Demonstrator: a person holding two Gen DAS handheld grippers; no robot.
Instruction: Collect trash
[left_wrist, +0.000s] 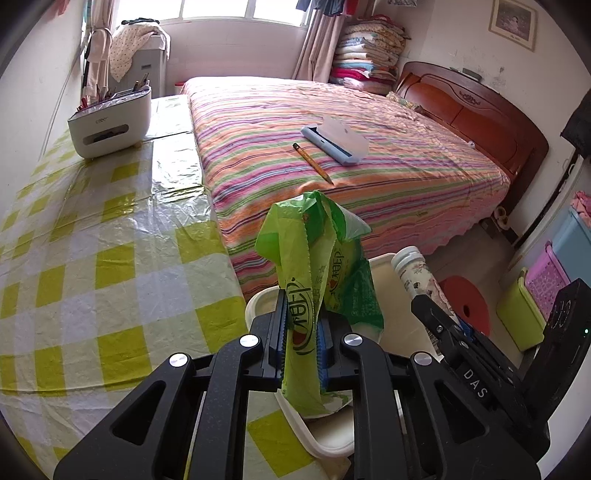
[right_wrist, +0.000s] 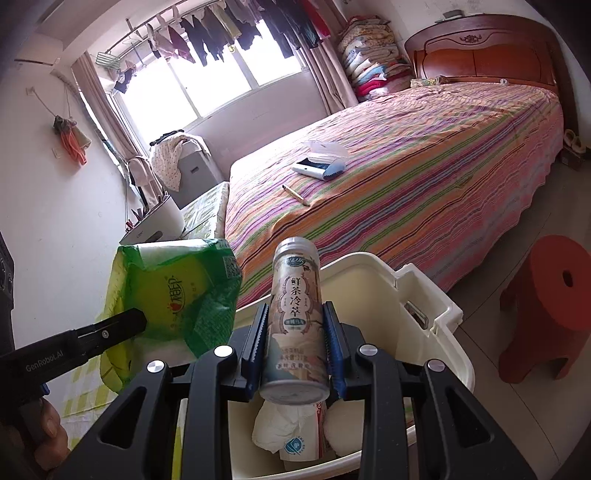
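My left gripper (left_wrist: 301, 325) is shut on a crumpled green plastic wrapper (left_wrist: 317, 254) and holds it upright above the rim of a cream-white bin (left_wrist: 258, 301). The wrapper also shows in the right wrist view (right_wrist: 173, 295), left of the bin. My right gripper (right_wrist: 295, 332) is shut on a beige tea bottle (right_wrist: 295, 314) with a white cap, held over the open bin (right_wrist: 436, 291). The bottle shows in the left wrist view (left_wrist: 417, 277) to the right. Crumpled white paper (right_wrist: 280, 428) and other waste lie inside the bin.
A table with a yellow-checked cloth (left_wrist: 92, 258) lies to the left, with a white organiser box (left_wrist: 110, 122) at its far end. A striped bed (left_wrist: 332, 147) ahead holds a pencil (left_wrist: 312, 162) and a blue-white case (left_wrist: 336, 142). A red stool (right_wrist: 550, 306) stands right of the bin.
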